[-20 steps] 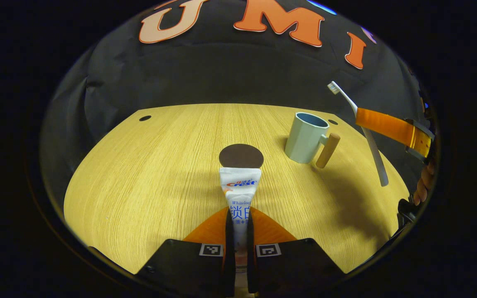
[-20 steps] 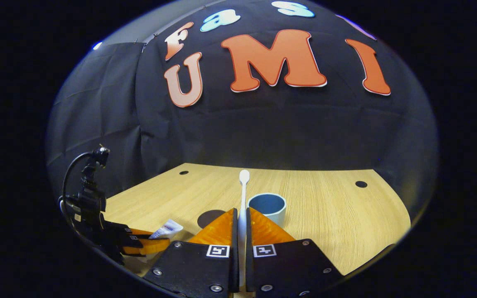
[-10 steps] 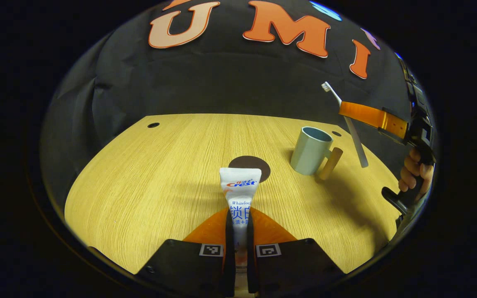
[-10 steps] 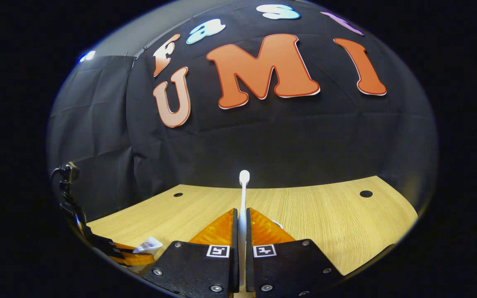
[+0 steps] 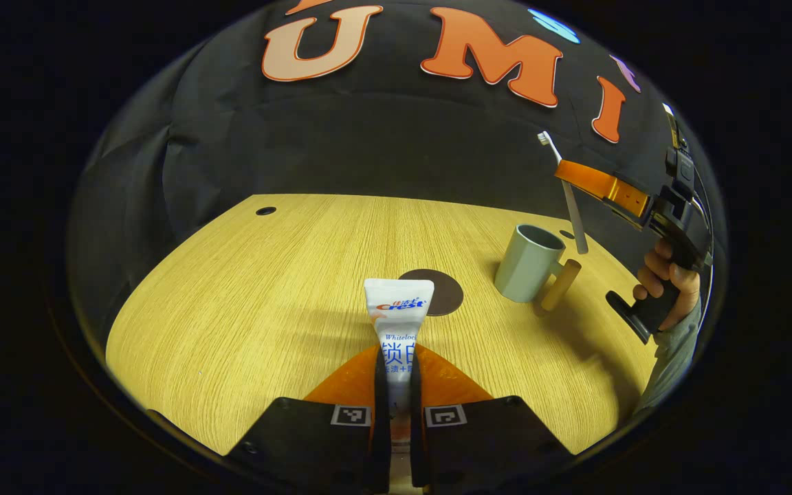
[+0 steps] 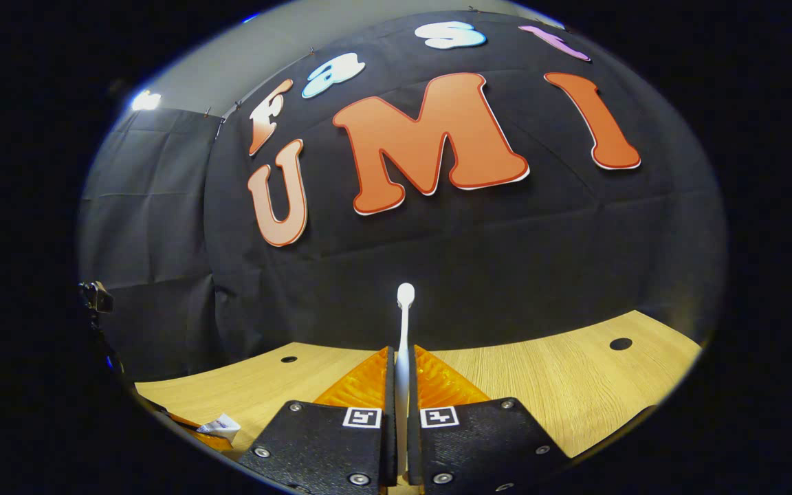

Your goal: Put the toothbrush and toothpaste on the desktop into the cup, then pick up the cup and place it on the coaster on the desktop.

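Toothpaste (image 5: 398,323) lower end hidden between tongs (image 5: 396,385).

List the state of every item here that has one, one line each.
toothpaste: clamped in the left claw, held above the table.
toothbrush: clamped in the right claw, bristle end up, lower end above the cup.
cup: upright on the table, empty as far as visible.
coaster: flat on the table, nothing on it.

I see a warm, bright desktop (image 5: 245,289) under overhead light, with soft shadows lower right beside the cup (image 5: 530,265). A lamp (image 6: 143,101) glares upper left in the right gripper view. Edges bow and darken; focus stays sharp.
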